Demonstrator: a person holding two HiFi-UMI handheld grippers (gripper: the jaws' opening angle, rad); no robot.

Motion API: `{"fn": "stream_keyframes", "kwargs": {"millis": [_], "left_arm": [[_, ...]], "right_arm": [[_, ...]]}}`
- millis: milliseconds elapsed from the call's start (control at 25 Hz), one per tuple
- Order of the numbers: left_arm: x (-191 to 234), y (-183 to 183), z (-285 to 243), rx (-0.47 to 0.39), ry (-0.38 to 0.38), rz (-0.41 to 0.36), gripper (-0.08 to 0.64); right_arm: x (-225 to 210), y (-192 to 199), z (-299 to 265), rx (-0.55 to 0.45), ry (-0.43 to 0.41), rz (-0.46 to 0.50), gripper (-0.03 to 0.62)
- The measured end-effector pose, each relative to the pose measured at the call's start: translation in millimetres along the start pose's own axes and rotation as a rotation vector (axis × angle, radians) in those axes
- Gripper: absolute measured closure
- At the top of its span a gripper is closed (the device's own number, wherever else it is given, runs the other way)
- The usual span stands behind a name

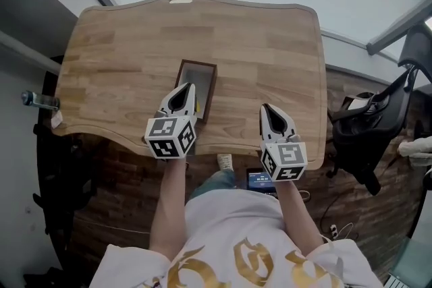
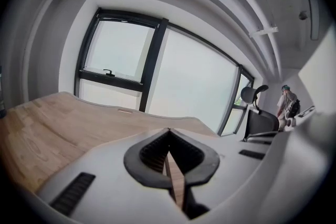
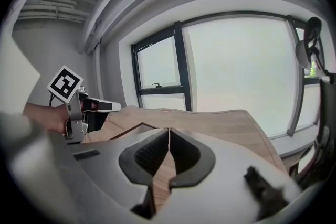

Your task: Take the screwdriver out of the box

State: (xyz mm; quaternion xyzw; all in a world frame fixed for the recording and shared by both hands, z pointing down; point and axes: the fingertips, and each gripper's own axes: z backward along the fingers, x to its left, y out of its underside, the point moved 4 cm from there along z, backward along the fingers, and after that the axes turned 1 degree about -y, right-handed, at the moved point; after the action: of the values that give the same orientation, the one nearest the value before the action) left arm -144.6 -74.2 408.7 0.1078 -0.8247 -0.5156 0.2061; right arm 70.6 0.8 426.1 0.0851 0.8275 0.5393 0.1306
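Jaws on the left gripper (image 1: 189,87) are pressed together on nothing, and so are those of the right gripper (image 1: 264,107). The left tips hang over the near left corner of the box (image 1: 211,81), whose long axis runs away from the person across the table (image 1: 115,44). A yellow sliver at its near end is probably the screwdriver (image 1: 196,106); the rest is hidden. The right gripper sits well off to the right, so the left looks better placed.

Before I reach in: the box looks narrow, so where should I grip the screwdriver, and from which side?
Probably its yellow handle, the only part showing, lying along the box's right wall. Come down through the open top, jaws spanning the handle crosswise; the walls block any side approach. Open the left gripper first.
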Motion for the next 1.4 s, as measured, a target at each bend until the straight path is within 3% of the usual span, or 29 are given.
{"fn": "stream_keyframes", "kwargs": {"millis": [280,880,1400], "left_arm": [[7,7,-12,0.052,-0.005,-0.035,0.548],[38,25,-28,0.158,-0.082,0.022,0.548],[48,72,-70,0.437,-0.13,0.074,0.546]], "right_arm": [[-1,4,-15,0.036,-0.01,0.011,0.559],[-2,-3,-55,0.049,-0.075,0.016,0.559],[-27,2,-87,0.09,-0.091,-0.002,0.558]]}}
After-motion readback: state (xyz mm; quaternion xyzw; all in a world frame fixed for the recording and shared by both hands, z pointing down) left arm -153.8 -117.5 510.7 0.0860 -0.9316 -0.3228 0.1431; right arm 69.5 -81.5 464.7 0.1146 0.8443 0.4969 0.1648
